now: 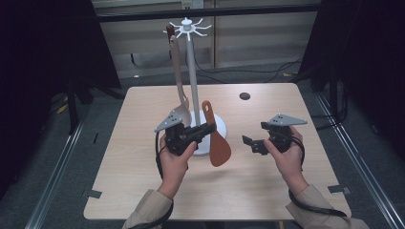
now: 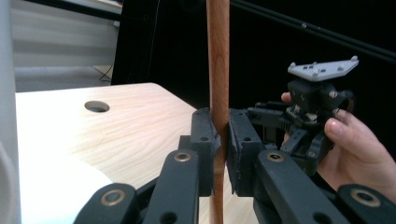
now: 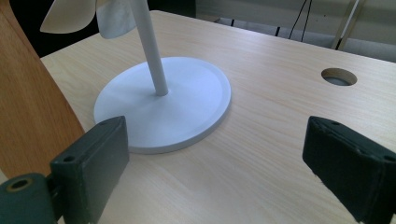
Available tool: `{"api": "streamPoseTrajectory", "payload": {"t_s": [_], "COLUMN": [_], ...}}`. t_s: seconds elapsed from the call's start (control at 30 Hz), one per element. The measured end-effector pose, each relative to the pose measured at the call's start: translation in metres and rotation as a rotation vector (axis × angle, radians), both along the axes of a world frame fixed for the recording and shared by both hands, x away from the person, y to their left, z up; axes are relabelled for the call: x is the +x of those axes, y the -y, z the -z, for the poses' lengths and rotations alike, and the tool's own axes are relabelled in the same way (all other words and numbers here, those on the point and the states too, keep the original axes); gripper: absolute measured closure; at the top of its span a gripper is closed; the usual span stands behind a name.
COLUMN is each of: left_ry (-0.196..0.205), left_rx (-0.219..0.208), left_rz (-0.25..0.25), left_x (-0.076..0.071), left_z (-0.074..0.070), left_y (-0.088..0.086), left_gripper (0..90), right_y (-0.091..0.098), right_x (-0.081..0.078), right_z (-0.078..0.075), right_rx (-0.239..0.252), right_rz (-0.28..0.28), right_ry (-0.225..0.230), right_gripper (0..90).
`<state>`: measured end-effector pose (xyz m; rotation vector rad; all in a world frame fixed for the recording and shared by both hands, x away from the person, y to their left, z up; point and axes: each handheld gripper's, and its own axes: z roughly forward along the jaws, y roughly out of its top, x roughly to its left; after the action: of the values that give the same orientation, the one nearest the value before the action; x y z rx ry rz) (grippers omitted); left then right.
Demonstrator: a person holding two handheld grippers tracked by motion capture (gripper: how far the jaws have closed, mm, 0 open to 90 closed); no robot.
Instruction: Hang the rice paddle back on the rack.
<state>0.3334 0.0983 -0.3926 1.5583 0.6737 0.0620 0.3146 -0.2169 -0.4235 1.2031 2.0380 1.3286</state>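
While gripping the brown spatula (image 2: pixel 218 70), left claw (image 2: pixel 223 140) (right claw (image 3: pixel 212 172) wide, empty).

Two hands, one hand-held gripper each: left clamped, right wide open

The left hand-held gripper (image 1: pixel 206 130) sits in the left hand (image 1: pixel 175 155), whose forearm comes up from the lower edge of the high view in a beige sleeve; its jaws point toward the right and are pressed together, pads (image 2: pixel 204 140) clamped on a thin handle that stands upright between them. The right hand (image 1: pixel 285 151) holds the right hand-held gripper (image 1: pixel 247 141) level, well apart from the left one, pointing left. Its jaws stand far apart with nothing between the pads (image 3: pixel 95 165).
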Motion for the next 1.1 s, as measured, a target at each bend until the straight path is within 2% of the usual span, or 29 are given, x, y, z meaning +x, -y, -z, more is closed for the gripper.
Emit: {"api": "streamPoseTrajectory", "payload": {"t_s": [0.2,0.43,0.6,0.87,1.1], "left_ry": [0.039,0.064,0.091,0.110,0.123], "left_rx": [-0.012,-0.050,-0.053,-0.072,-0.112], "left_rz": [0.022,0.009,0.024,0.021,-0.003], "left_x": [0.003,0.007,0.010,0.017,0.021], "left_z": [-0.011,-0.024,-0.034,-0.047,-0.055], "left_y": [-0.004,-0.010,-0.011,-0.014,-0.017], "left_gripper": [82.6,82.6,82.6,82.5,82.6], "right_y": [-0.001,0.001,0.001,-0.001,0.000], "right_x": [0.000,0.000,0.000,0.000,-0.001], "right_z": [0.001,0.002,0.002,0.002,0.001], "right_rx": [-0.007,-0.010,-0.013,-0.006,-0.003], "right_rz": [-0.008,-0.011,-0.015,-0.027,-0.029], "right_ry": [-0.004,-0.006,-0.008,-0.011,-0.009], "right_gripper": [7.1,7.1,7.1,7.1,7.1]}}
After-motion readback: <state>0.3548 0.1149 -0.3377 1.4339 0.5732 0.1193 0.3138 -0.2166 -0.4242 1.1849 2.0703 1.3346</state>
